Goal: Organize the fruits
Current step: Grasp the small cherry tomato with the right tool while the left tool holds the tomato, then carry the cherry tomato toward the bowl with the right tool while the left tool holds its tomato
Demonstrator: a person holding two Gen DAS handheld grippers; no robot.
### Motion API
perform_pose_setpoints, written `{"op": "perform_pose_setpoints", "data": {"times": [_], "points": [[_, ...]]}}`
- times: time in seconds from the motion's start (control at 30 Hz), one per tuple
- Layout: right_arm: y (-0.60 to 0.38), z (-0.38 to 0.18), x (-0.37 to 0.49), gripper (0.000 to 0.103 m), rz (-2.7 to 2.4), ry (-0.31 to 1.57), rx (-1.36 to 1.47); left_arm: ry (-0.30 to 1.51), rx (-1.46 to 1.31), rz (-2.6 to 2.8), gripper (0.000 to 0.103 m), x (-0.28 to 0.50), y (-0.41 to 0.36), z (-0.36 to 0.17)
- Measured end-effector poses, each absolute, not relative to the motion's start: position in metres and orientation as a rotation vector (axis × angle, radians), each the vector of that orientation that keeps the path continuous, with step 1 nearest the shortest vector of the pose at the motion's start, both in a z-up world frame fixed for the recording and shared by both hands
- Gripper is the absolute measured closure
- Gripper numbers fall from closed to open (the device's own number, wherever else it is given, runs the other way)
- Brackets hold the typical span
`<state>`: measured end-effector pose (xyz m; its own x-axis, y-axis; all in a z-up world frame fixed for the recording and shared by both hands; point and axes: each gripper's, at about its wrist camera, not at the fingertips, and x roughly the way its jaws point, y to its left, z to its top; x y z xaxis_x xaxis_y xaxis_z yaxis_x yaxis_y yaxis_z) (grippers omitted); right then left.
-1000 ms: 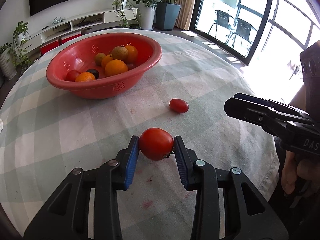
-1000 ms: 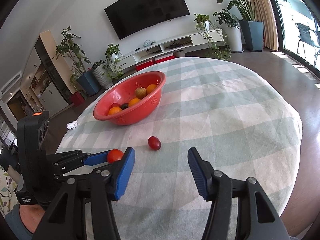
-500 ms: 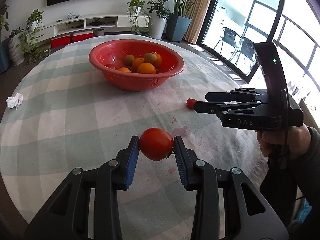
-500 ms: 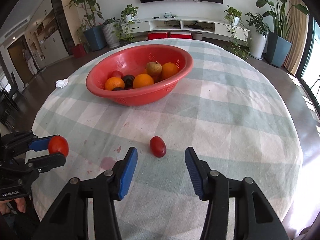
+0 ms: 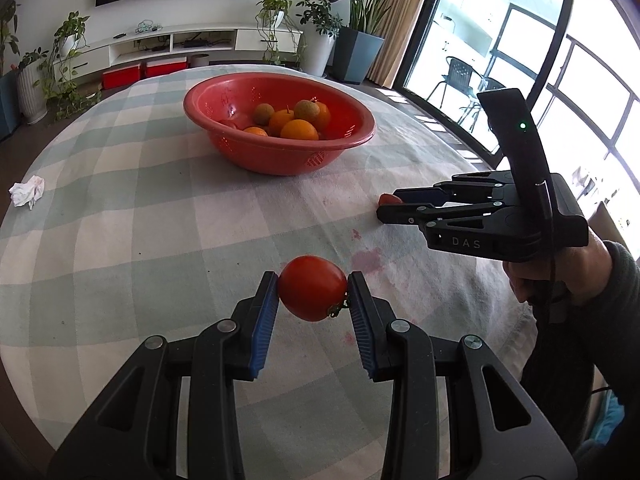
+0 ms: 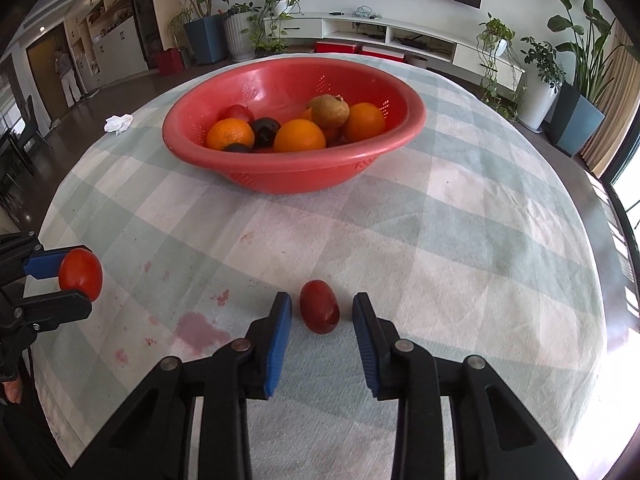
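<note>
The red basket [image 6: 296,178] holds oranges [image 6: 300,136] and a pear [image 6: 330,110].

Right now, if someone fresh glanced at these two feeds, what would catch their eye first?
Probably the red bowl of oranges mid-table on the checked cloth. Next, the round tomato pinched in the left gripper, raised off the cloth. Then the small oval tomato lying between the right gripper's closing jaws, not yet pressed, beside pink stains.
</note>
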<state>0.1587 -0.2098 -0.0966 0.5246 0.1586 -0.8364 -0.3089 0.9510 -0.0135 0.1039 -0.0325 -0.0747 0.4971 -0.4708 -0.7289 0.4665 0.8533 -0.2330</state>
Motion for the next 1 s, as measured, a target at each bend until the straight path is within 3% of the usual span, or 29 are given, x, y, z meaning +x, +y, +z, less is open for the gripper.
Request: {"op": "perform_pose_setpoints", "data": {"times": [0.1,0.37,0.8,1.0], "points": [[-0.209,-0.096,0.159,0.082,0.292,0.983,-0.169,0.885,-0.005,-0.568,0.07,0.104,-0.033,-0.074],[-0.214,-0.084,0.154,0.082,0.301,0.958,-0.113,0.871,-0.001,-0.571,0.07,0.106,-0.034,-0.067],[-0.221,0.014,0.173,0.082,0.331,0.77,-0.041,0.751,0.078,-0.554,0.07,0.17,-0.041,0.005],[-0.205,0.025,0.2,0.082,0.347,0.752,-0.061,0.768,0.109,-0.565,0.07,0.199,-0.048,0.012]]}}
